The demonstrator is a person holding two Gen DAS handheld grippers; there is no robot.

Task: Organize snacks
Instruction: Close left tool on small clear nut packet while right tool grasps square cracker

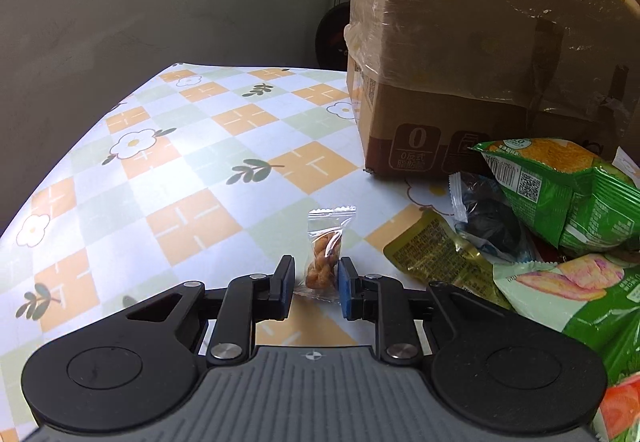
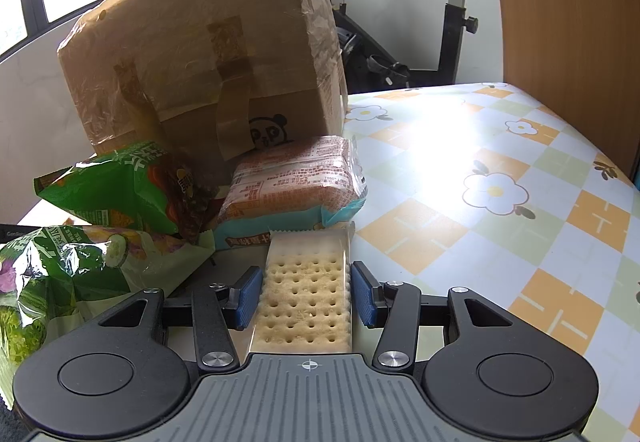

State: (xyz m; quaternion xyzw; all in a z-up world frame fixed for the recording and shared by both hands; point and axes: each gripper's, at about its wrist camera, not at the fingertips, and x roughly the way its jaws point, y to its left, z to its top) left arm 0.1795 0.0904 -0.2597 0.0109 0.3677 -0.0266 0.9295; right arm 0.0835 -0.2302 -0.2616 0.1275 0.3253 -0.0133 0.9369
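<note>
My left gripper [image 1: 316, 264] is shut on a small clear packet with a brown twisted dough snack [image 1: 325, 242], which stands upright on the checked tablecloth [image 1: 180, 162]. The pads press the packet's lower part from both sides. In the right wrist view my right gripper [image 2: 307, 269] is shut on a long clear packet of pale, dotted crackers [image 2: 306, 294], which lies lengthwise between the blue pads [image 2: 248, 294]. Its far end touches an orange-printed snack pack [image 2: 296, 182].
A large taped cardboard box [image 1: 480, 42] [image 2: 208, 42] stands at the back of the table. Green snack bags [image 1: 560, 182] [image 2: 120, 190], a dark packet [image 1: 488, 218] and an olive-gold packet [image 1: 432, 254] are piled in front of it. An exercise bike [image 2: 460, 2] and a wooden panel [image 2: 560, 22] stand beyond the table.
</note>
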